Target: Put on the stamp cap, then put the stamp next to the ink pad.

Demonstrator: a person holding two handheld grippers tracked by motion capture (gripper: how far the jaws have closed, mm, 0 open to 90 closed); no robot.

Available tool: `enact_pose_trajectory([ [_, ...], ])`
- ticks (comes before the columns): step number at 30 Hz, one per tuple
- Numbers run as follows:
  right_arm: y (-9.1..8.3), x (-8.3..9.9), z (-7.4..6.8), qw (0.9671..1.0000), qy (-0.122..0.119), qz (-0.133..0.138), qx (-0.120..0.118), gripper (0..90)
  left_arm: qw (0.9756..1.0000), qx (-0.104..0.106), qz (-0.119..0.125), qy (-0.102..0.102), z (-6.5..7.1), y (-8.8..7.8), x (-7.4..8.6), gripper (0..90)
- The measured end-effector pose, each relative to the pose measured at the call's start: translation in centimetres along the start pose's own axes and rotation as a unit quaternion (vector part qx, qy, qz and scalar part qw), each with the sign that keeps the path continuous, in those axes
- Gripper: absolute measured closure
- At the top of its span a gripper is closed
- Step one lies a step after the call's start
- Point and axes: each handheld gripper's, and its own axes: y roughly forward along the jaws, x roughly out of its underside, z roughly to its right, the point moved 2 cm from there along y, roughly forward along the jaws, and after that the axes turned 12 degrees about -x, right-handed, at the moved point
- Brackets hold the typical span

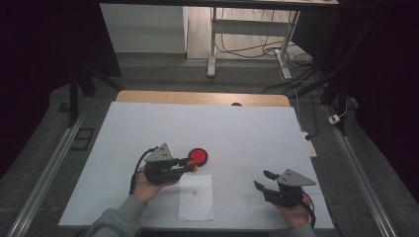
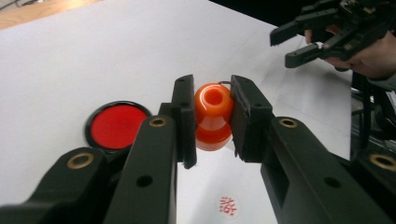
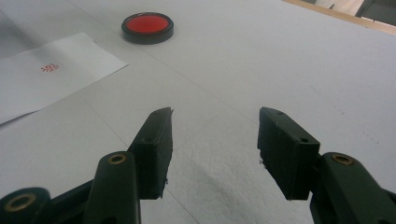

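Wide white desk (image 1: 237,133) under the high camera, with a strip of bare wood along its far edge. Near the front edge lies a white sheet of paper (image 1: 195,196), flat, and there's a small red stamp mark (image 1: 195,192) printed near its middle. In the left gripper view that mark (image 2: 228,205) sits just below the jaws.

Over on the person's left, the left tongs (image 1: 190,165) are held above the desk between the paper's far edge and the ink pad. They are pinching an orange stamp (image 2: 213,115), one jaw pressed on each side. The stamp's rounded knob, with a hole in its top, faces the camera, clear of the desk surface.

Just beyond those jaws sits the round red ink pad (image 1: 199,156) in its black case, lid off, resting on the desk right beside the stamp in the high view. From the right gripper view it lies far up the desk (image 3: 147,27), past the corner of the paper (image 3: 56,74).

On the right, the right tongs (image 1: 262,179) are spread apart with nothing between the jaws, bare desk beneath them, well away from paper and pad.
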Motion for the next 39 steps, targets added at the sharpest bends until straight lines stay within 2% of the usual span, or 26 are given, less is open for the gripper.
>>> enact_pose_trajectory([
  [5, 0.0, -0.1, 0.0, 1.0, 0.001, 0.001, -0.001, 44.8, 0.9998, -0.013, 0.008, -0.01, -0.8, -0.6, -0.2, 72.3],
  [27, 0.0, 0.1, 0.4, 1.0, 0.007, 0.001, -0.002, 44.7, 0.9985, -0.051, -0.002, -0.018, -3.5, -1.2, -0.3, 72.2],
  [35, -0.1, 0.2, 0.8, 0.9999, 0.014, 0.005, -0.005, 44.7, 0.9968, -0.072, -0.014, -0.031, -5.5, -0.9, -0.4, 72.2],
  [37, -0.1, 0.3, 0.8, 0.9999, 0.014, 0.003, -0.005, 44.6, 0.9958, -0.086, -0.018, -0.025, -6.1, -0.7, -0.4, 72.2],
  [39, -0.2, 0.3, 0.8, 0.9998, 0.018, 0.003, -0.003, 44.5, 0.9954, -0.09, -0.018, -0.028, -6.5, -0.5, -0.6, 72.2],
])
